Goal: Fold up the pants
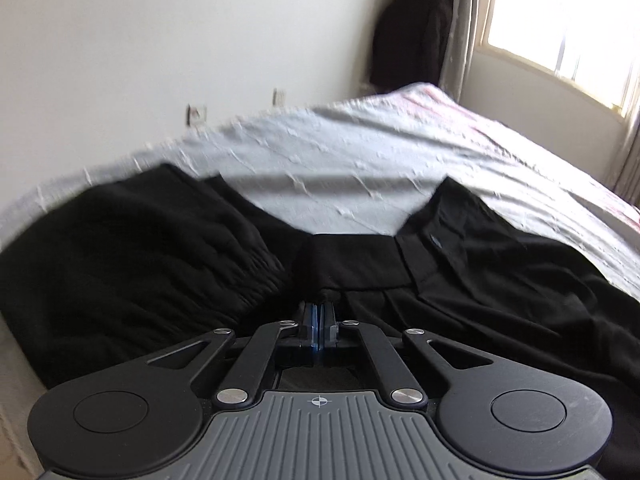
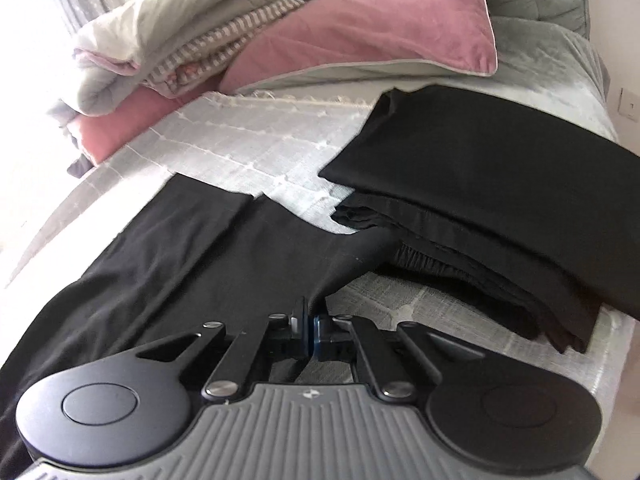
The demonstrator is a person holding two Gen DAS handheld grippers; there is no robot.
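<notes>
The left gripper is clenched on the black pants; the right gripper is clenched on 1 pant edge; both rest over the bedspread.

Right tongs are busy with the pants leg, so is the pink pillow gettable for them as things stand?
Probably not yet. The right tongs are shut on the pants, and the pink pillow lies farther up the bed. Nothing blocks the way across the cover, but they would need to let go first.

Both wrist views skim low over the bed, sharing black pants.
</notes>
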